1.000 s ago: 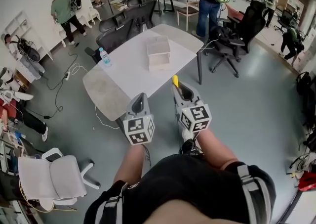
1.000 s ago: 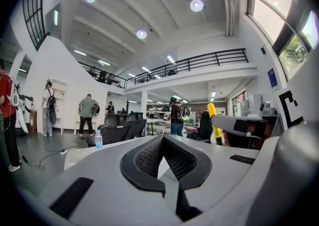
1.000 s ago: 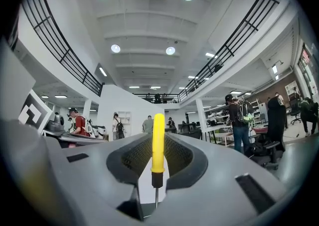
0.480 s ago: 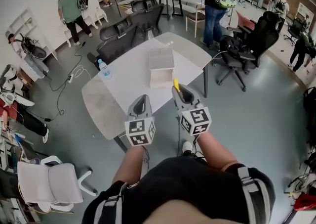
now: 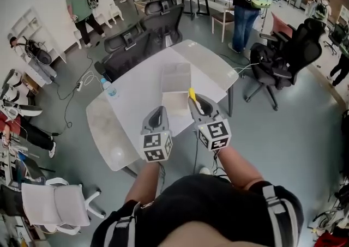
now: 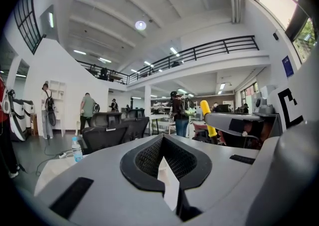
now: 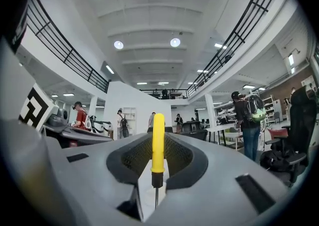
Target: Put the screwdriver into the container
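With the right gripper [image 5: 198, 102] clamped on the yellow-handled screwdriver [image 7: 158, 139] and the left gripper [image 5: 158, 115] closed on nothing, the tool needed centring squarely over the container [image 5: 175, 92] before release.

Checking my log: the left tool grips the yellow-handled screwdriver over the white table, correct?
Wrong side. The right tool grips the yellow-handled screwdriver over the white table; the right gripper view shows it clamped between the jaws. The left tool holds nothing.
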The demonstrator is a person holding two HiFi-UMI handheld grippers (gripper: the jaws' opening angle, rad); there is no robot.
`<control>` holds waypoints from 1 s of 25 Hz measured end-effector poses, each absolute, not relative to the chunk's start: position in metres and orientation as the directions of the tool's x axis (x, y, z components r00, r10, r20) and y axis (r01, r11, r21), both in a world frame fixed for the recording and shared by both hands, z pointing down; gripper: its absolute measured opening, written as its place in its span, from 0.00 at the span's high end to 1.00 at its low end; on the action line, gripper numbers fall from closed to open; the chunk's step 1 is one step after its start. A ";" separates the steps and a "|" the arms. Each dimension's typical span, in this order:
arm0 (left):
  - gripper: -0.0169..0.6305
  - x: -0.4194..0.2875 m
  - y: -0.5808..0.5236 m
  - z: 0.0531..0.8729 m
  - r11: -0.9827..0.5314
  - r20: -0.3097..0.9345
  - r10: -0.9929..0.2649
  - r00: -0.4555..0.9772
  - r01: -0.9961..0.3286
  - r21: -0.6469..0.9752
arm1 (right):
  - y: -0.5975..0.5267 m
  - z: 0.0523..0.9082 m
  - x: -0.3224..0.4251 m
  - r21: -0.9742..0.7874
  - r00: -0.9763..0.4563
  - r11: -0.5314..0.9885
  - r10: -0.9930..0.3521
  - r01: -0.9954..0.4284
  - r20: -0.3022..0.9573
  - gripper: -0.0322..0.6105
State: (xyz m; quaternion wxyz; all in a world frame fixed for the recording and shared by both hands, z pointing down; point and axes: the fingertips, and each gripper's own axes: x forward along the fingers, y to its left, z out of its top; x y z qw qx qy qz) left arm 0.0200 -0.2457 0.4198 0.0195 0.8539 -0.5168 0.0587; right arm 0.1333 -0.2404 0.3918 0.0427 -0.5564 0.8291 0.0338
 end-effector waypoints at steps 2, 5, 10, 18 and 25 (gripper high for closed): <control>0.95 0.034 -0.267 0.420 -0.458 0.124 -0.884 0.451 -0.889 -0.031 | -0.263 0.396 0.145 0.009 -0.390 0.391 -0.916 -0.920 -0.094 0.84; 0.95 0.048 -0.295 0.421 -0.444 0.130 -0.890 0.436 -0.895 -0.038 | -0.296 0.400 0.157 -0.022 -0.405 0.407 -0.911 -0.913 -0.075 0.84; 0.95 0.058 -0.329 0.428 -0.424 0.150 -0.897 0.416 -0.905 -0.029 | -0.339 0.406 0.166 -0.032 -0.434 0.436 -0.899 -0.899 -0.050 0.84; 0.95 0.037 -0.382 0.448 -0.419 0.180 -0.893 0.413 -0.908 0.006 | -0.394 0.436 0.144 -0.054 -0.471 0.469 -0.882 -0.881 0.018 0.84; 0.95 0.002 -0.423 0.450 -0.441 0.189 -0.882 0.432 -0.898 -0.007 | -0.433 0.465 0.112 0.022 -0.461 0.465 -0.882 -0.885 0.092 0.84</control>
